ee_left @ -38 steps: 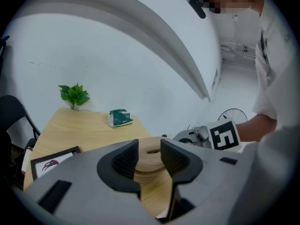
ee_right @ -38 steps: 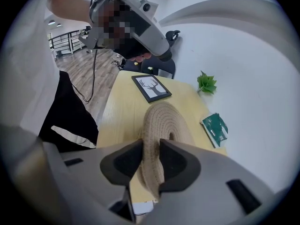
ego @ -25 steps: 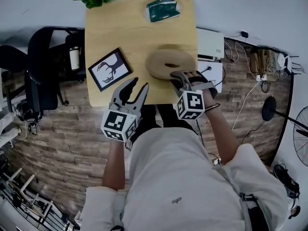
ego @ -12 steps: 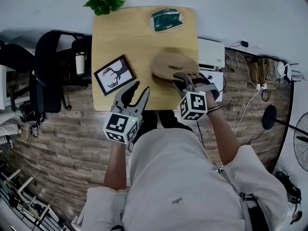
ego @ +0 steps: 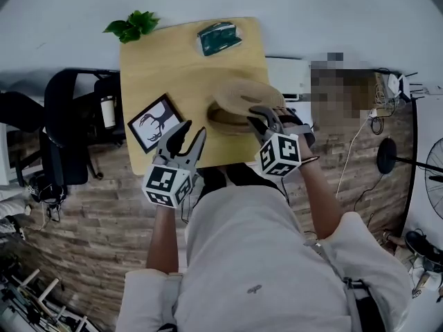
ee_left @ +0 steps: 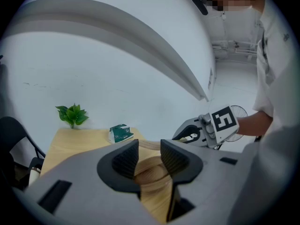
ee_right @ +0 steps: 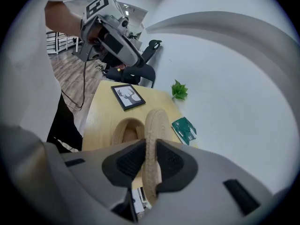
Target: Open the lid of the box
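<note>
— What is changing since a second ago?

— The round woven straw lid (ego: 243, 94) is coming up off the round woven straw box (ego: 221, 123). Earlier it was lying flat on the box; now it is tilting, right of centre in the head view, with its near edge raised.

— What is holding it?

— The right gripper (ego: 261, 118) is clamping the lid's rim. In the right gripper view its black pads (ee_right: 127, 162) are pressing on both sides of that rim.

— And the box itself?

— It is sitting on the right half of the light wooden table (ego: 166, 68), under the lid, with its inside showing. Whether the lid's far edge is touching it cannot be told.

— The other hand?

— The left gripper (ego: 185, 133) is hovering over the table's near edge, jaws standing apart and pinching nothing, just right of the black-framed deer picture (ego: 154, 122).

— Anything else?

— A green leafy plant (ego: 130, 26) is sitting at the table's upper left corner, and a dark green packet (ego: 218, 37) is lying near its top edge.
</note>
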Tool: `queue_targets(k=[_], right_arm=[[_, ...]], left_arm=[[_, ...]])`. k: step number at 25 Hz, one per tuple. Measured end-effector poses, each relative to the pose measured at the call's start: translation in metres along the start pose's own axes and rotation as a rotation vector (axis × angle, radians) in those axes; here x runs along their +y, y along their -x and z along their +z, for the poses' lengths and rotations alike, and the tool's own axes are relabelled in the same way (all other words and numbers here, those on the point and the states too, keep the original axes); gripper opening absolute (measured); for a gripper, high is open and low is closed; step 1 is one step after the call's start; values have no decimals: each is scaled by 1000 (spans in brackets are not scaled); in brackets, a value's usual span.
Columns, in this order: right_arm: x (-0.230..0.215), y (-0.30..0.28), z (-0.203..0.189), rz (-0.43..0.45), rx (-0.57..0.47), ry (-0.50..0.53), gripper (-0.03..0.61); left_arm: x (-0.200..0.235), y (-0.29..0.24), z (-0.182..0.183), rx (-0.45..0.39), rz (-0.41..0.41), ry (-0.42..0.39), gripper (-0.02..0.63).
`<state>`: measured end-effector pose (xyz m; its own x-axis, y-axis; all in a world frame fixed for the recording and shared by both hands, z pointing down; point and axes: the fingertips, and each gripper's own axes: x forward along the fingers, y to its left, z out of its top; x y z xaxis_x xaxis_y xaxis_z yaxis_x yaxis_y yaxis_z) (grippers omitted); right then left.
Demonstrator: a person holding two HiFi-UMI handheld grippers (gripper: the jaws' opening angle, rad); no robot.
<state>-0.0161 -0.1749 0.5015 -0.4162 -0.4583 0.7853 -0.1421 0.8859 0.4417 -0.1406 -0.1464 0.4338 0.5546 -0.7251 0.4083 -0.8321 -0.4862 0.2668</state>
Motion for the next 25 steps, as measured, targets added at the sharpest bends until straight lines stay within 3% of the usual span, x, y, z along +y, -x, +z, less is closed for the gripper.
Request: queue_targets(k=[11,18,25], right_arm=[[-20,42,-37,-92,-44,-322,72],[-31,71,-54,-122,-120,-543,72],[-41,96,-56,-149,-219,-694,72]], left_arm=[[-18,-26,7,18,-78,-51,141],[-27,-33,19,3,-75,-82,141],[-34,-30,17,7,-58,-87,141]])
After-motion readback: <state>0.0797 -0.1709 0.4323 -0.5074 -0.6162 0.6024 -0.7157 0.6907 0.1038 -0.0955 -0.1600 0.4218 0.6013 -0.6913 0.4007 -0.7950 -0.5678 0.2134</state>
